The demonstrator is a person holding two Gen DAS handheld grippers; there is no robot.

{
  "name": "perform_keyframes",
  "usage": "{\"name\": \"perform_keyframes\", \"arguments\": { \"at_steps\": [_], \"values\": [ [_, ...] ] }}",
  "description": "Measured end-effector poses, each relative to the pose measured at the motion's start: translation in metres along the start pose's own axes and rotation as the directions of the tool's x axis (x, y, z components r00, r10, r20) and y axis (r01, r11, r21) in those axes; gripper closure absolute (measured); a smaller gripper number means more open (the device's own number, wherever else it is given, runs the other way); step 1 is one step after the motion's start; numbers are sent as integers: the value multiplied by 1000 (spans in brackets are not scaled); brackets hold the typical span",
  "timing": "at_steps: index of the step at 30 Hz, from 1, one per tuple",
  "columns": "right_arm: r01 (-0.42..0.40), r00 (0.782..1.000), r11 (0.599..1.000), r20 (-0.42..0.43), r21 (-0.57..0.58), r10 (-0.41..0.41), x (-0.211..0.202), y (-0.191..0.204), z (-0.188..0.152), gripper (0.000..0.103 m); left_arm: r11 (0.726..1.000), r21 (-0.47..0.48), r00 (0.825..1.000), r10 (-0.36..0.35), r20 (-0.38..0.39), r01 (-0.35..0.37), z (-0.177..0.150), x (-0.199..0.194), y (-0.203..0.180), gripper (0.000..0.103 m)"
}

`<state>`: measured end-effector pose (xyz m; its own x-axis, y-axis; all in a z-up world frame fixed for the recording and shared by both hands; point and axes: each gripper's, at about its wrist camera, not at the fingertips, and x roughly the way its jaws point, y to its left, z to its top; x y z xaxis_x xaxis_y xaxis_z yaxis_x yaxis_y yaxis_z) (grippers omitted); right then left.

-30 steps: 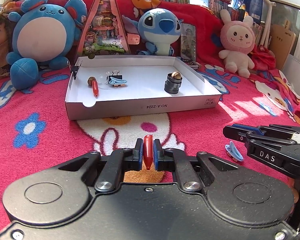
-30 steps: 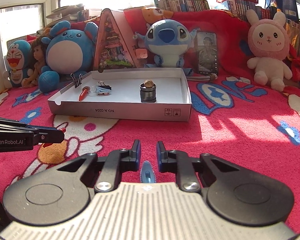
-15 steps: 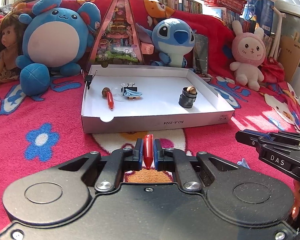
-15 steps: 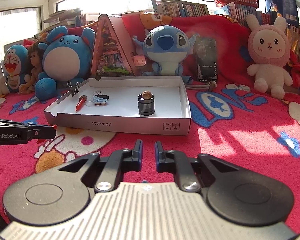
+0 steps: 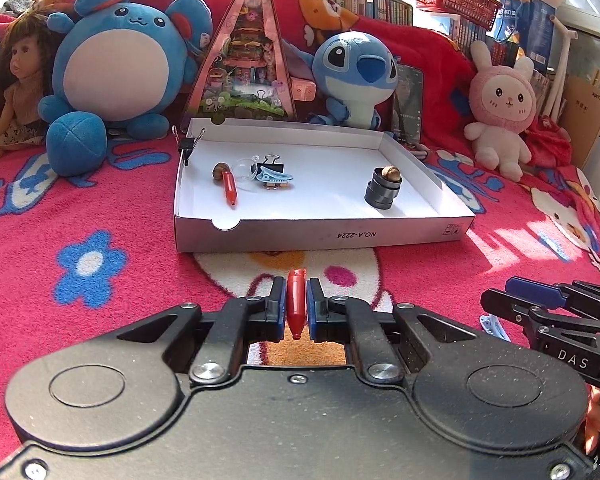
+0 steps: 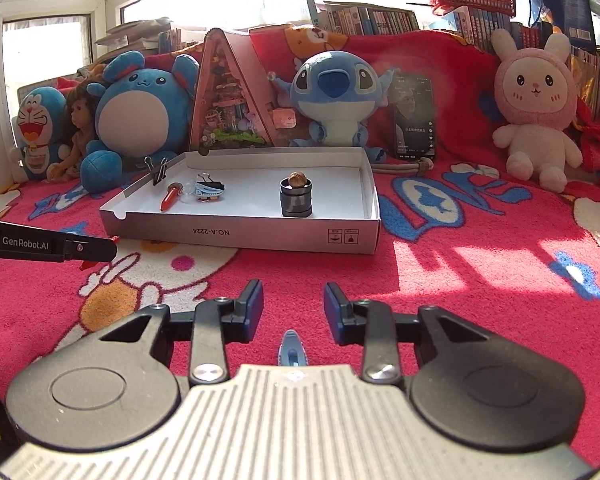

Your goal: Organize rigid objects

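My left gripper (image 5: 293,300) is shut on a red pen cap (image 5: 296,304), held above the blanket in front of the white box (image 5: 320,236). Inside the box lie another red cap (image 5: 230,184), a blue hair clip (image 5: 274,176), a black binder clip (image 5: 272,160), a nut (image 5: 220,169) and a dark metal cylinder (image 5: 382,190) with a nut on top. My right gripper (image 6: 294,304) is open above the blanket. A blue hair clip (image 6: 293,350) lies on the blanket just behind its open fingers, close to the gripper body. The box also shows in the right wrist view (image 6: 260,236).
Plush toys line the back: a blue round toy (image 5: 116,68), Stitch (image 5: 356,76), a pink bunny (image 5: 500,108) and a doll (image 5: 16,84). A triangular display house (image 5: 244,64) and a phone (image 6: 414,116) stand behind the box. A binder clip (image 5: 186,144) grips the box's left wall.
My right gripper has opened wide, and the blue hair clip shows again on the blanket below it. My left gripper has drawn back and to the left with the red cap.
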<state>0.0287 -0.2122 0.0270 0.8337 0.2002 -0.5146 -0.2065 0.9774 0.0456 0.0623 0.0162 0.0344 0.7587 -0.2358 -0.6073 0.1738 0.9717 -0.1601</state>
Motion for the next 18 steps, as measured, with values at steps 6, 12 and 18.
{"name": "perform_keyframes", "arguments": {
  "at_steps": [6,12,18],
  "values": [
    [12,999,1000,-38,-12,-13,2,4,-15,41,1000,3,1000,-2,-6,2,-3,0,-1,93],
    [33,998,999,-52,-16,-34,0,4,-22,41,1000,1,1000,1,-14,-1,-5,1,-1,93],
    [32,998,999,-61,-25,-33,-5,4,-25,62,1000,1,1000,3,-14,-3,-5,1,-1,93]
  ]
}}
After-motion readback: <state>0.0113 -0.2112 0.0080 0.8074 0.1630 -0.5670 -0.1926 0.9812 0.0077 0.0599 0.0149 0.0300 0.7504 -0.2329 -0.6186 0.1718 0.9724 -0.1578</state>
